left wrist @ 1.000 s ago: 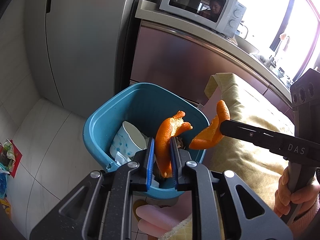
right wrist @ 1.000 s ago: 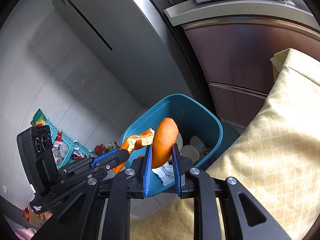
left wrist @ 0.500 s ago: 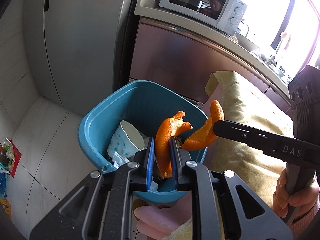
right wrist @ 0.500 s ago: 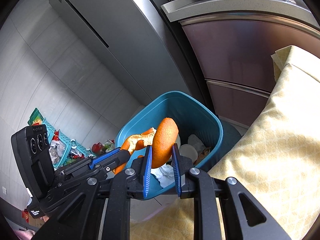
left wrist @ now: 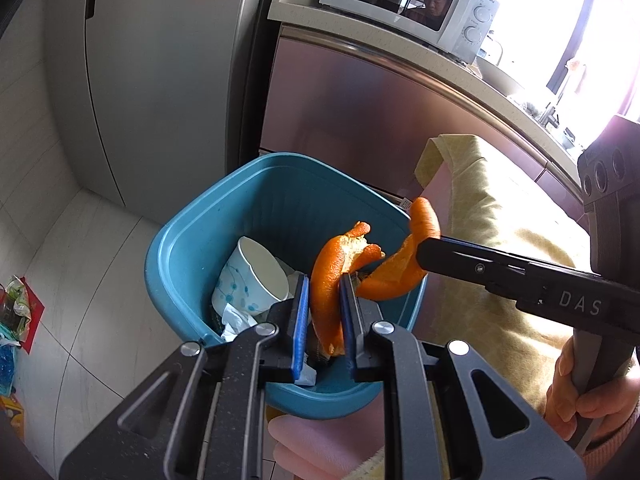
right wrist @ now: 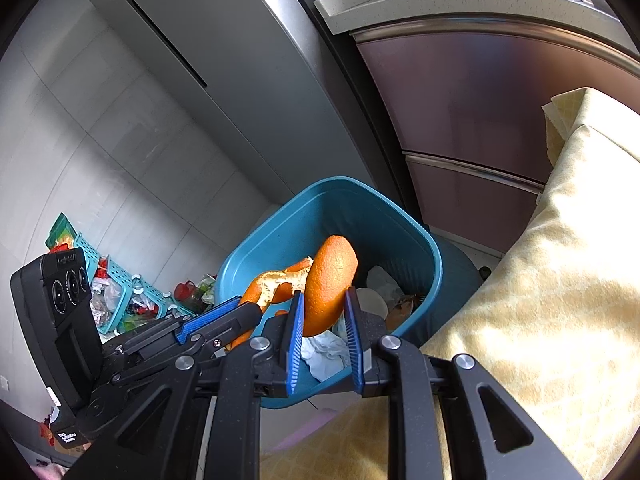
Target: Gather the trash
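Note:
A blue trash bin (left wrist: 176,256) (right wrist: 400,216) stands on the floor beside a table. Inside it lie a white paper cup (left wrist: 252,276), crumpled tissue (right wrist: 324,354) and other scraps. My left gripper (left wrist: 325,300) is shut on a curled strip of orange peel (left wrist: 326,280), held above the bin's near side. My right gripper (right wrist: 322,308) is shut on another piece of orange peel (right wrist: 330,284), also over the bin. In the left wrist view the right gripper's piece of orange peel (left wrist: 400,276) hangs over the bin's right rim, close to the strip.
A yellow cloth (left wrist: 500,216) (right wrist: 540,300) covers the table right of the bin. Behind stand a grey fridge (left wrist: 160,80), a brown cabinet (left wrist: 360,128) and a microwave (left wrist: 408,0). Baskets of clutter (right wrist: 120,288) sit on the floor at left. A hand (left wrist: 580,392) grips the right gripper's handle.
The bin has drifted slightly lower and leftward in both views and both peels sit a little further over it. Both grips are unchanged.

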Motion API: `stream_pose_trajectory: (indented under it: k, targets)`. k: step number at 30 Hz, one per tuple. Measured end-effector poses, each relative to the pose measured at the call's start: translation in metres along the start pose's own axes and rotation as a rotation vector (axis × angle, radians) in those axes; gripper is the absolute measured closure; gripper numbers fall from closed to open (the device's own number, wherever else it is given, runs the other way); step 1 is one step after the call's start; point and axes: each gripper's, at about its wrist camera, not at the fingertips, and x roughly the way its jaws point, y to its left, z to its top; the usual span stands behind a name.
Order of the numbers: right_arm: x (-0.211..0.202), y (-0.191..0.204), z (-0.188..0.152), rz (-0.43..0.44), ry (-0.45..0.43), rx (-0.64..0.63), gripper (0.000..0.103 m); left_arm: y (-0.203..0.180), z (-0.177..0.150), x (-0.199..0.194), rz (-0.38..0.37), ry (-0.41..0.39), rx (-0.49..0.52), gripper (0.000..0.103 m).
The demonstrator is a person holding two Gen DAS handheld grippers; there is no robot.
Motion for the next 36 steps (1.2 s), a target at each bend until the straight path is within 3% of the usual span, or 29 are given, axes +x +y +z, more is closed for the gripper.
stream_pose_trajectory:
  k: [9,13,17,19,22,24,26,30,36]
  targets:
    - [0.004,0.007,0.002,-0.007,0.005,-0.005,0.084,-0.002,0.001,0.015,0.009,0.020,0.013,0.086]
    - [-0.004,0.001,-0.001,-0.005,-0.013,0.006,0.083,-0.003,-0.002,0.014,0.016,0.007,0.016,0.074]
    - [-0.028,-0.005,-0.009,-0.018,-0.066,-0.001,0.066,-0.007,-0.006,-0.003,0.012,-0.053,0.039,0.054]
    - [-0.045,-0.008,-0.016,-0.033,-0.103,-0.008,0.059,-0.011,-0.009,-0.018,0.019,-0.109,0.059,0.050]
    - [-0.075,-0.011,-0.029,-0.064,-0.175,-0.029,0.045,-0.021,-0.015,-0.041,0.004,-0.183,0.100,0.022]
    - [-0.095,-0.013,-0.041,-0.111,-0.227,-0.047,0.032,-0.033,-0.021,-0.058,-0.005,-0.245,0.141,0.014]
    - [-0.116,-0.013,-0.054,-0.154,-0.284,-0.068,0.026,-0.045,-0.027,-0.071,-0.006,-0.292,0.179,0.005]
    - [-0.153,-0.016,-0.082,-0.272,-0.388,-0.092,0.007,-0.073,-0.039,-0.092,-0.039,-0.354,0.231,0.005]
    - [-0.200,-0.028,-0.125,-0.456,-0.510,-0.057,0.007,-0.112,-0.054,-0.111,-0.088,-0.417,0.251,0.005]
